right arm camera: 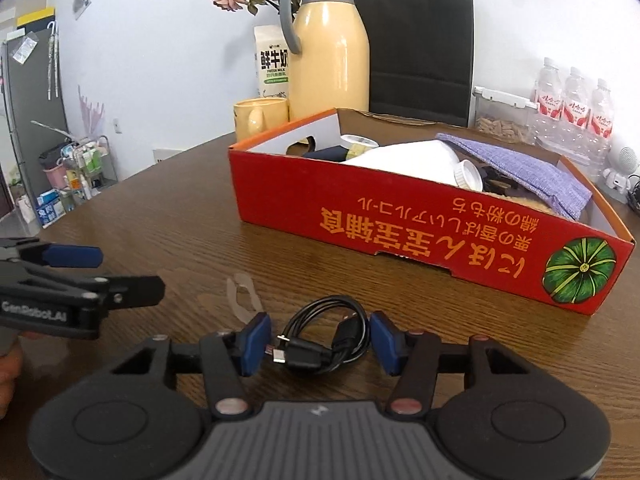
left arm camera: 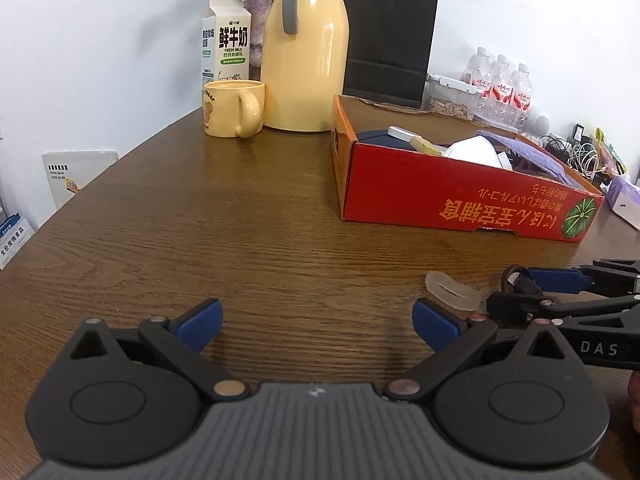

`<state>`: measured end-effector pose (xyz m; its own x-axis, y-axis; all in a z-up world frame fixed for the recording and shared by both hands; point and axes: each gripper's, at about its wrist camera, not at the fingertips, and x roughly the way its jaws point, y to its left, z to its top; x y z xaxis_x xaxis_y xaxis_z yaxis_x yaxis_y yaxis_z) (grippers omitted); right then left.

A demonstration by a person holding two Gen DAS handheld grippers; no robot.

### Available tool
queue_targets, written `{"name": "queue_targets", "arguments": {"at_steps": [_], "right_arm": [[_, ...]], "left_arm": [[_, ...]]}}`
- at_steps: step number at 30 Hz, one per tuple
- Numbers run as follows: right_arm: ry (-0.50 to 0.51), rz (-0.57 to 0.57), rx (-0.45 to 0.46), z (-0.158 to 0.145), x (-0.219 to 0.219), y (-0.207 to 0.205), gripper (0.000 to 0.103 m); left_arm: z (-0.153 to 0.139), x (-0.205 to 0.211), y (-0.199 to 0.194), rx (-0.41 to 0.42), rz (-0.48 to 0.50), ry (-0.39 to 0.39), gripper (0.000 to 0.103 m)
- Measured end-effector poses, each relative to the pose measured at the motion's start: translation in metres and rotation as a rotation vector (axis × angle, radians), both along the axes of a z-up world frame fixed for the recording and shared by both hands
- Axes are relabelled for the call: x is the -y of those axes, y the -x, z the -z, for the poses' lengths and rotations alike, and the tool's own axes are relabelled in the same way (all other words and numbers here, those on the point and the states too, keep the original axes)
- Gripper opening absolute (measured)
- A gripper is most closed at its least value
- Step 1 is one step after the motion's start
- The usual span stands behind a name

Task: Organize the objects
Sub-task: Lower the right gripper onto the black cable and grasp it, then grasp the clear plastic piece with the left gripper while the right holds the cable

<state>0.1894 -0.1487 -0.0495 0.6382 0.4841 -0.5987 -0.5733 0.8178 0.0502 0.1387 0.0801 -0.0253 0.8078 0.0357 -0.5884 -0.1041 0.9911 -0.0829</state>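
A coiled black USB cable (right arm camera: 324,338) lies on the brown wooden table (right arm camera: 168,216) between the blue pads of my right gripper (right arm camera: 320,340), which is open around it. A clear plastic piece (right arm camera: 240,294) lies just left of the cable; it also shows in the left wrist view (left arm camera: 450,290). The red cardboard box (right arm camera: 420,232) holds a white bottle (right arm camera: 412,160), a purple cloth (right arm camera: 520,168) and other items. My left gripper (left arm camera: 316,324) is open and empty over bare table, left of the right gripper (left arm camera: 560,288).
A yellow thermos jug (left arm camera: 306,56), a yellow mug (left arm camera: 234,108), a milk carton (left arm camera: 228,40) and a black paper bag (left arm camera: 390,36) stand at the back. Water bottles (right arm camera: 572,104) and a clear container (right arm camera: 500,120) stand at the back right.
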Motion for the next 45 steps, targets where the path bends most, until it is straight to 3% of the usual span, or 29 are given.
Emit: {"name": "queue_targets", "arguments": {"at_steps": [15,29,45], "right_arm": [[-0.031,0.105,0.129,-0.010,0.023,0.012,0.051],[-0.120,0.244,0.143,-0.013,0.081,0.006,0.051],[-0.112,0.223,0.166,-0.014,0.084,0.013,0.052]], "left_arm": [[0.001,0.007,-0.002,-0.012,0.002,-0.039,0.103],[0.005,0.041,-0.018,-0.068,0.064,-0.094,0.103],[0.007,0.059,-0.038,-0.068,0.090,-0.087,0.103]]}}
